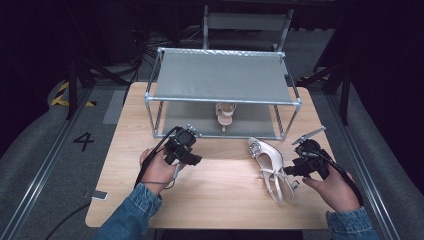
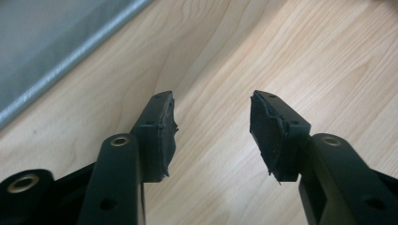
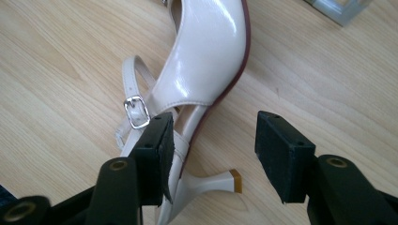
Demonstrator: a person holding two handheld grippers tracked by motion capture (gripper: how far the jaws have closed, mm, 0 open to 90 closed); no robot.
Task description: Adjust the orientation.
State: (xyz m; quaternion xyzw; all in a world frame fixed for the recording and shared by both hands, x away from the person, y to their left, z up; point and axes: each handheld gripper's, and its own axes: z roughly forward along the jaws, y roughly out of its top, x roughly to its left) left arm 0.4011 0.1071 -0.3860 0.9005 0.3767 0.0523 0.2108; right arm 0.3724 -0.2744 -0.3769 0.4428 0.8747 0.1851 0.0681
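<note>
I see a pale wooden surface (image 1: pixel 210 190) on grey carpet, dark room around. A metal shoe rack (image 1: pixel 222 80) stands at its far edge, one sandal (image 1: pixel 225 114) on the lower shelf. The cream heeled shoe (image 1: pixel 270 167) lies on the wood. My left hand-held gripper (image 2: pixel 212 129) is released over bare wood; my right hand-held gripper (image 3: pixel 213 154) hangs open astride its heel.

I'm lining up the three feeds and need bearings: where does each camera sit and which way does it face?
High view: above the person's side, facing forward and down on the table; both forearms and hands show.
Left gripper view: rides the left gripper, facing bare wood.
Right gripper view: rides the right gripper, facing the shoe, shared with the high view.
</note>
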